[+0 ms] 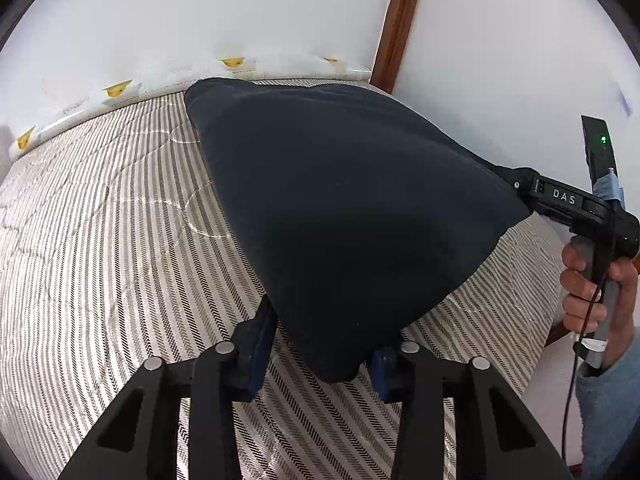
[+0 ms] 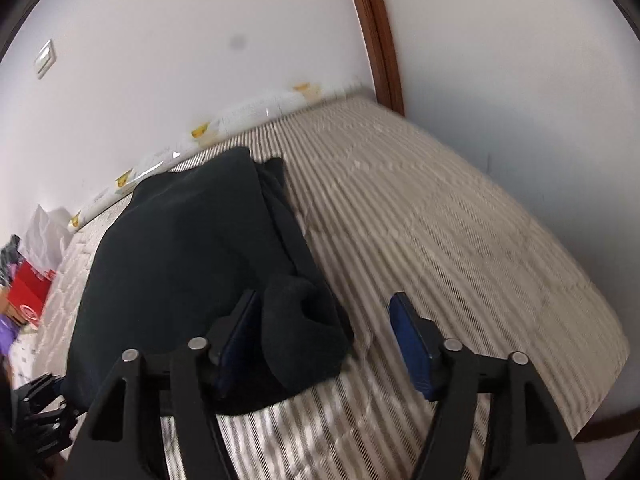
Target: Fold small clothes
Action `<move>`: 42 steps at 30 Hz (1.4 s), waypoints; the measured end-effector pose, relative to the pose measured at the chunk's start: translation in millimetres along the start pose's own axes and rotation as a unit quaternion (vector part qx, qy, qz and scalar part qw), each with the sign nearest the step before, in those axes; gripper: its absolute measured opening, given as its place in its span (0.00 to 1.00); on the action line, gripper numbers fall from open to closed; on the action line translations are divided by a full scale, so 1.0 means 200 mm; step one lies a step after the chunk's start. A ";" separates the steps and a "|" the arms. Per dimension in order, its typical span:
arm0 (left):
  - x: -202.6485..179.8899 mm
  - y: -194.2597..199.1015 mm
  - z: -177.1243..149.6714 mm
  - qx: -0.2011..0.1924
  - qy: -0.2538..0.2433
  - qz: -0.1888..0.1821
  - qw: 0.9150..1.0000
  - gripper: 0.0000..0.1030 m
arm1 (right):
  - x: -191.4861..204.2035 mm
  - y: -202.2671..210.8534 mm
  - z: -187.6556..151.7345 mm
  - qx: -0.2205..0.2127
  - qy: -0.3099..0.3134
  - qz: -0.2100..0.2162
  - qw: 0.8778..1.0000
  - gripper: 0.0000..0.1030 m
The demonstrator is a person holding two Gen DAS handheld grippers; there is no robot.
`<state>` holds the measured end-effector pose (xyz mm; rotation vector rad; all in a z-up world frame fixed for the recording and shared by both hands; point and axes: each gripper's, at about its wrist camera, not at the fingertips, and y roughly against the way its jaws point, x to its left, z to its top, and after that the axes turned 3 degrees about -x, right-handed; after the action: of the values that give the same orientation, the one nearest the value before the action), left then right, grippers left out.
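A dark navy garment (image 1: 344, 216) lies on a striped mattress (image 1: 120, 240), its far end resting near the mattress edge by the wall and its near corners lifted off the surface. In the left wrist view one near corner bunches between the left gripper (image 1: 320, 356), whose blue-padded fingers (image 1: 260, 344) stand a little apart with the fabric filling the gap between them; they appear to hold that corner. The opposite near corner runs to the tip of the right gripper (image 1: 520, 188), which meets the cloth at its edge in that view.

In the right wrist view the right gripper (image 2: 324, 344) shows its fingers spread wide. The folded corner of the garment (image 2: 180, 248) lies against the left blue pad (image 2: 236, 340), while the right pad (image 2: 408, 344) stands well apart from the cloth, over bare mattress (image 2: 440, 220). This view is blurred.

A white wall (image 1: 200, 8) and a brown wooden frame (image 1: 396, 20) stand behind. A red box (image 2: 28, 292) sits at the mattress's far left.
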<state>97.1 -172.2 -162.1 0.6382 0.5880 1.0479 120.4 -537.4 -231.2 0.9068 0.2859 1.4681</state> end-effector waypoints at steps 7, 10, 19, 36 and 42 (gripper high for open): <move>0.04 0.06 0.02 -0.017 0.014 -0.008 1.000 0.22 | 0.03 -0.10 -0.04 0.011 -0.039 0.037 0.999 0.56; 0.07 0.09 0.04 -0.035 0.019 0.006 0.999 0.20 | 0.13 -0.10 -0.03 -0.001 -0.025 0.035 0.999 0.27; 0.41 0.17 0.10 -0.047 0.067 0.032 0.996 0.18 | 0.51 -0.22 0.02 -0.001 0.006 0.058 0.998 0.24; 0.83 0.17 0.01 -0.012 0.116 0.074 0.990 0.20 | 0.91 -0.24 -0.08 -0.004 0.129 0.092 0.987 0.33; 0.87 0.21 -0.02 0.007 0.142 0.048 0.989 0.33 | 1.01 -0.11 0.00 -0.057 0.183 0.075 0.979 0.36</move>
<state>135.9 3.1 -159.5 0.5362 0.8189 1.2363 164.8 -346.9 -175.4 0.5709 0.4051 1.7732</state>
